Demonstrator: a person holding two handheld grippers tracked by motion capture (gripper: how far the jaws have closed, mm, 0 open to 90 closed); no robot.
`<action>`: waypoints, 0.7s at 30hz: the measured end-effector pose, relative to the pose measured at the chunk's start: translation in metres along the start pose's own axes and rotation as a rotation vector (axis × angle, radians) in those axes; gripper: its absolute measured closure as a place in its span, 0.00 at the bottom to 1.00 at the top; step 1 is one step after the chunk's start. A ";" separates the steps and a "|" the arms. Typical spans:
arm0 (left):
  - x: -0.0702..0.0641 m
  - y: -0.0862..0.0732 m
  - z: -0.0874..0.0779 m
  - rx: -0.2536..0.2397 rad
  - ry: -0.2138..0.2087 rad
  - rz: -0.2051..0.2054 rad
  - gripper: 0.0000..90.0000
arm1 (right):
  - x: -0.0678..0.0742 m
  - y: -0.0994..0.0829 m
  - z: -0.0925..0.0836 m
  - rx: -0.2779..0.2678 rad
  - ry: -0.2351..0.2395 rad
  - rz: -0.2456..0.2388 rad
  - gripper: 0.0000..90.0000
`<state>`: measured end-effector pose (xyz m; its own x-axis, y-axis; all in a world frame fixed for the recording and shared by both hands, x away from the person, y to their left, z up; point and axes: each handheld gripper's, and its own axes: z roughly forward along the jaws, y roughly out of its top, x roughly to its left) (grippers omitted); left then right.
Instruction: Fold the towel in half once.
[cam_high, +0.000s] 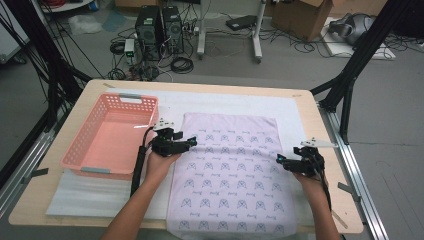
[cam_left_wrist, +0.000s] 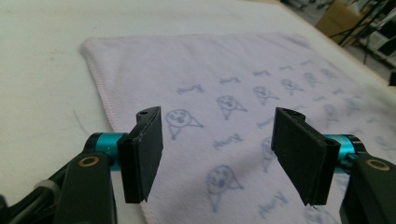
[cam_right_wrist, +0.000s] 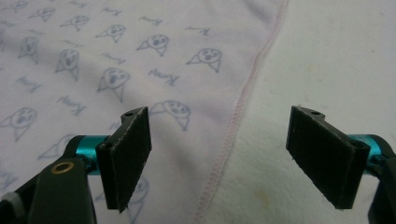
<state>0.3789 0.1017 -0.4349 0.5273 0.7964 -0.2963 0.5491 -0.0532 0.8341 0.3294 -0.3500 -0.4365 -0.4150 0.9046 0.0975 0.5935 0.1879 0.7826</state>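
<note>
At the near edge of the table (cam_high: 45, 202), we are bringing two hand-held grippers in on a pale lilac printed cloth (cam_high: 227, 175) that is lying flat on a white mat (cam_high: 100, 197), its near hem hanging just over the table's front lip at six o'clock.

The right gripper (cam_high: 281, 161) is sitting at the cloth's three o'clock edge, jaws spread and gripping nothing. In the right gripper view the stitched hem (cam_right_wrist: 236, 121) is running up between the two black pads (cam_right_wrist: 133, 154), one pad over the print and the other over bare mat. The left gripper (cam_high: 192, 142) is sitting at about ten o'clock on the cloth, near its far left corner. Its jaws are standing apart with nothing pinched, and the cloth (cam_left_wrist: 224, 116) is lying under and beyond them in the left gripper view.

We are judging the cloth to be light, limp and thin (a towel or napkin weave, by the look of the rolled hem). It will likely sag and fold wherever it is unsupported, and it should not be fragile or slippery. The sensible hold is the hem itself, pinched at two matching points on opposite sides so the fabric lifts evenly rather than bunching.

Farther off, at ten o'clock on the table, a pink plastic basket (cam_high: 80, 150) is waiting just beside the cloth's left edge.
</note>
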 end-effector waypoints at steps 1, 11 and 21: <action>0.002 0.000 0.003 -0.009 0.020 -0.001 0.36 | -0.002 0.002 0.002 0.004 0.004 0.010 0.23; 0.016 -0.001 0.026 0.086 0.135 -0.012 0.39 | -0.011 0.024 0.030 0.048 -0.012 0.063 0.32; 0.016 -0.001 0.024 0.108 0.215 0.082 0.75 | -0.001 0.029 0.045 0.116 -0.093 0.010 0.81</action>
<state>0.4027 0.1001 -0.4514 0.4295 0.8958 -0.1144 0.5822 -0.1777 0.7934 0.3784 -0.3280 -0.4414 -0.3466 0.9370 0.0433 0.6753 0.2173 0.7048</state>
